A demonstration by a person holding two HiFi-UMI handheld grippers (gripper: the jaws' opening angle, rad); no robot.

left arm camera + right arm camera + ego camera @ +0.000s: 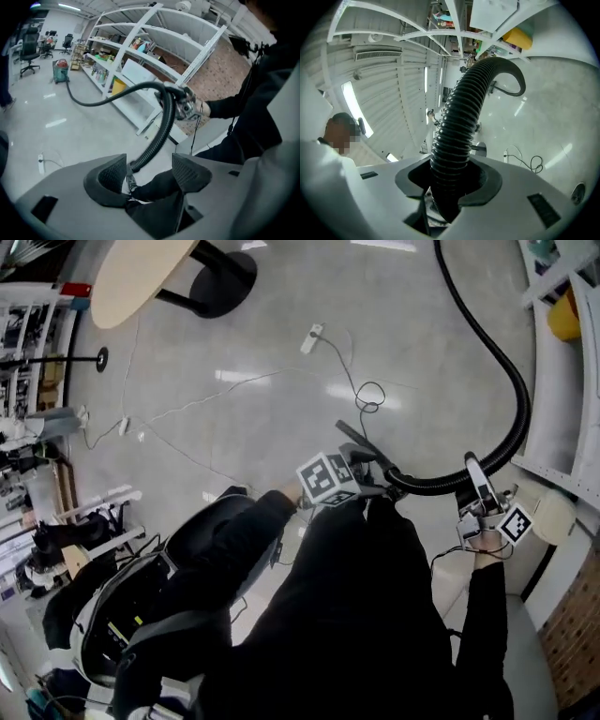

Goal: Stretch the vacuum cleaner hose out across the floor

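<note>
Workroom or lab space
White metal shelving racks [164,33] are standing beyond the left gripper [149,165], black office chairs [29,44] sitting far left of it.

Bright, even overhead light; white glare streaks sit on the glossy pale grey floor [246,377]. Faint sheen on the ribbed black vacuum hose [459,126]. Both gripper views bow hard, white metal shelving [187,23] curving, corners gone black. Focus is crisp at centre.

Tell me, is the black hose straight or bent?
Bent. The hose sweeps round in a hook shape before it reaches the right gripper, whose jaws clamp it.
</note>
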